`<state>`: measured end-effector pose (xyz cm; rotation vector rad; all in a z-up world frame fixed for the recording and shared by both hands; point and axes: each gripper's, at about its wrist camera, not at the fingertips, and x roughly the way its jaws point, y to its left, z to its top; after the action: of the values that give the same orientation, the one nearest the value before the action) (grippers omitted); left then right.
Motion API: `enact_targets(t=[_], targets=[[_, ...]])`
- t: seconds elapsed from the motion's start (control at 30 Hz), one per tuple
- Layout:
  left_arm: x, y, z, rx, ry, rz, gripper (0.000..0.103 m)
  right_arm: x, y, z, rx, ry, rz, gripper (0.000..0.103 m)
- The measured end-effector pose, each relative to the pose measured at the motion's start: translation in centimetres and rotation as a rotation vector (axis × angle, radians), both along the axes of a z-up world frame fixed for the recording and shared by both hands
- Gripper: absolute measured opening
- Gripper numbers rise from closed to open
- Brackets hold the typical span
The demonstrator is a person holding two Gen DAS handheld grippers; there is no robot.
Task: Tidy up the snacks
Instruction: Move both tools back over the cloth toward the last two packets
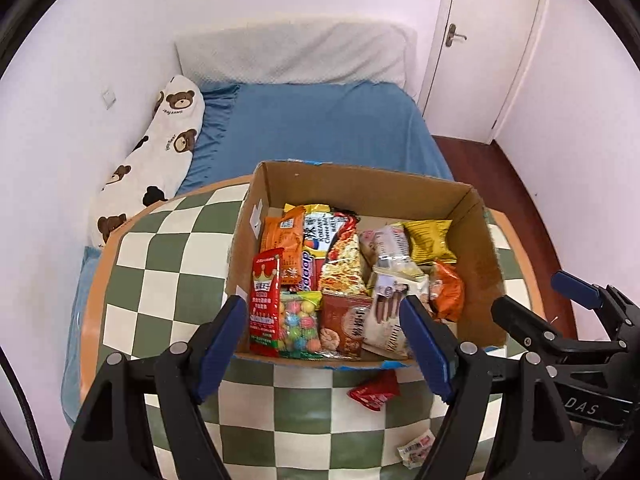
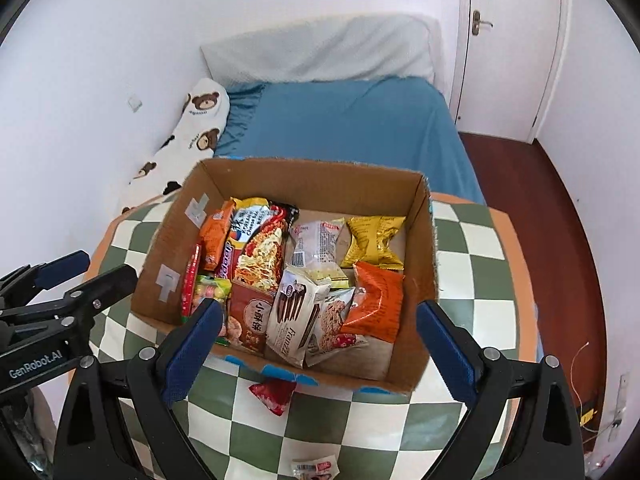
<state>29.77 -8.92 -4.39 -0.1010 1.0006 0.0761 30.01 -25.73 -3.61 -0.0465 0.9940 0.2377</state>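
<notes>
My 2 grippers, left (image 1: 322, 344) and right (image 2: 318, 354), hang open, empty. Red packet (image 2: 273, 395) lies at 6 o'clock of the box (image 2: 424, 264) (long axis 10-to-4), nearer my right.

Blue-sheeted bed (image 1: 316, 128) w/ bear pillow (image 1: 156, 152), pale walls, white door (image 1: 488, 40), dark wood floor (image 1: 532, 208).
</notes>
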Motion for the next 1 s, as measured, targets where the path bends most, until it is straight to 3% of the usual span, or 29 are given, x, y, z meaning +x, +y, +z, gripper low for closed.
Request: enact_targets(t=[0.4,0.6,0.8,1.0], targets=[[-5.1,-2.3,3.9,0.0,-0.096,-0.028,0.077,-6.7,-1.7,5.3,0.052,-0.123,-0.011,0.099],[-7.4,-2.7,3.4,-0.016,-0.09,-0.021,0.077,-9.4,-2.7,5.3,0.077,-0.115,-0.026,0.099],[-9.1,-3.2,-1.9,-0.005,0.034,-0.021,0.078,-11.3,-3.6,0.3,0.107,0.036,-0.04,0.099],[-10.0,-3.8,-10.3,0.014,0.221,-0.031,0.078,-12.3,-4.8,-9.2,0.173,0.287,-0.097,0.099]])
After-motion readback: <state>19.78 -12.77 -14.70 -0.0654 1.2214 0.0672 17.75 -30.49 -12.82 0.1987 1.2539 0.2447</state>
